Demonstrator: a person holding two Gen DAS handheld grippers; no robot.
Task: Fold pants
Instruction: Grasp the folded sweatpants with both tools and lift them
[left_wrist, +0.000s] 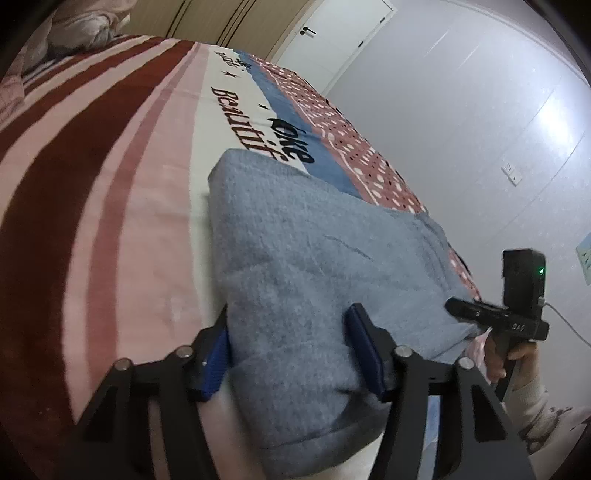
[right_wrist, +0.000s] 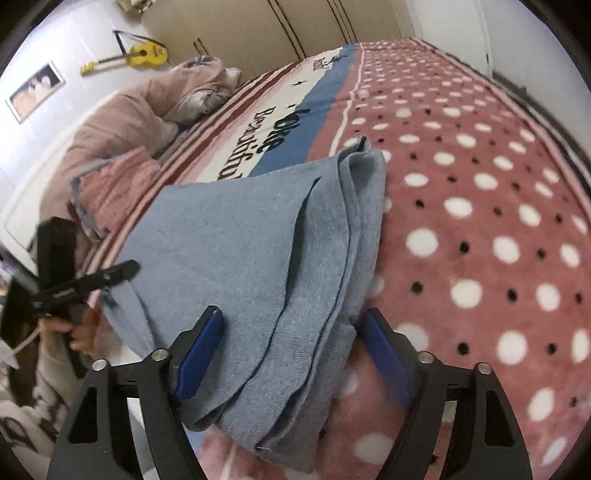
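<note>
The grey-blue pants (left_wrist: 295, 258) lie folded in several layers on the bed, also seen in the right wrist view (right_wrist: 258, 236). My left gripper (left_wrist: 290, 332) is open, its blue-padded fingers astride the near edge of the pants, one on each side. My right gripper (right_wrist: 295, 332) is open too, its fingers astride the other near corner, where the stacked layer edges show. Each gripper shows in the other's view: the right one (left_wrist: 491, 314) at the pants' right edge, the left one (right_wrist: 92, 280) at their left edge.
The bed carries a blanket with red and pink stripes (left_wrist: 92, 166), a white band with black lettering (left_wrist: 236, 114), a blue band and a pink polka-dot area (right_wrist: 480, 203). A crumpled pink duvet (right_wrist: 122, 122) lies at the bed's far end. A yellow guitar (right_wrist: 140, 55) hangs on the wall.
</note>
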